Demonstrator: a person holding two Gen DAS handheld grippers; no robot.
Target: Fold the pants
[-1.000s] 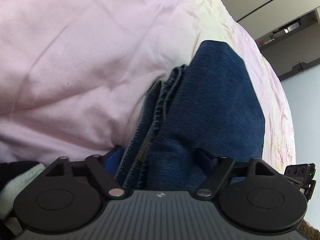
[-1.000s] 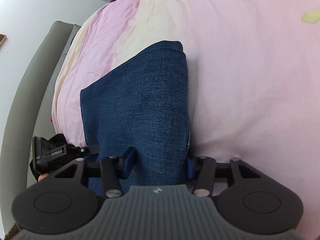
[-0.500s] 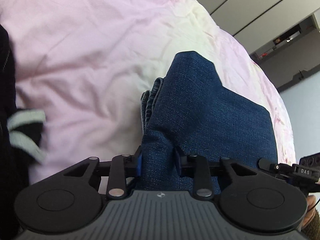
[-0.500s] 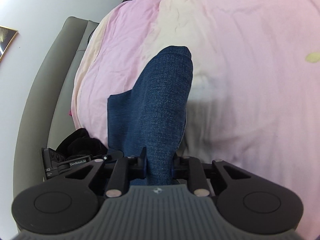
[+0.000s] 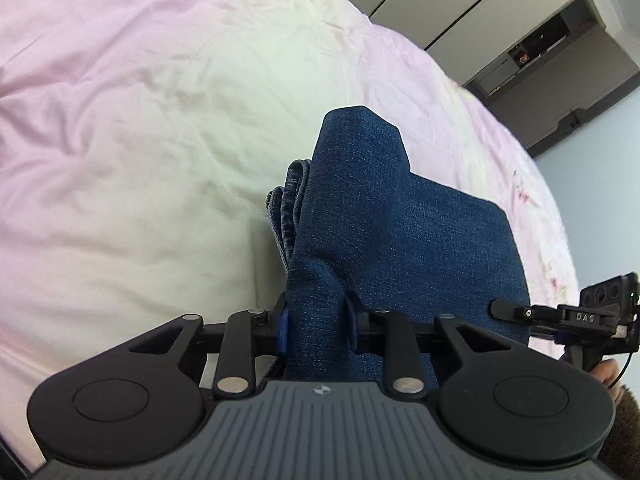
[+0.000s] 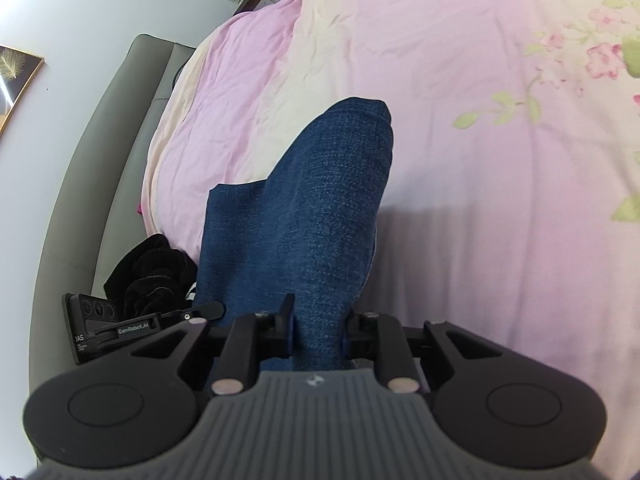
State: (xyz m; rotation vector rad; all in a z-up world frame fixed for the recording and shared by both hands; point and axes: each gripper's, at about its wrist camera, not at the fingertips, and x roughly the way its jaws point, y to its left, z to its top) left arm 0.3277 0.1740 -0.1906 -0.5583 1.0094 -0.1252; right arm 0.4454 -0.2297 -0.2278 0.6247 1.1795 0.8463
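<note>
now both grippers, left gripper (image 5: 316, 326) and right gripper (image 6: 318, 334), apparently clamp bunched pants (image 5: 384, 240) between fingers.

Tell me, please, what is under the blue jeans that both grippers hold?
Under the jeans lies the pink and cream bed cover. The denim hides the cover directly below it, so anything there stays unseen. Both the left gripper and right gripper pinch it.
</note>
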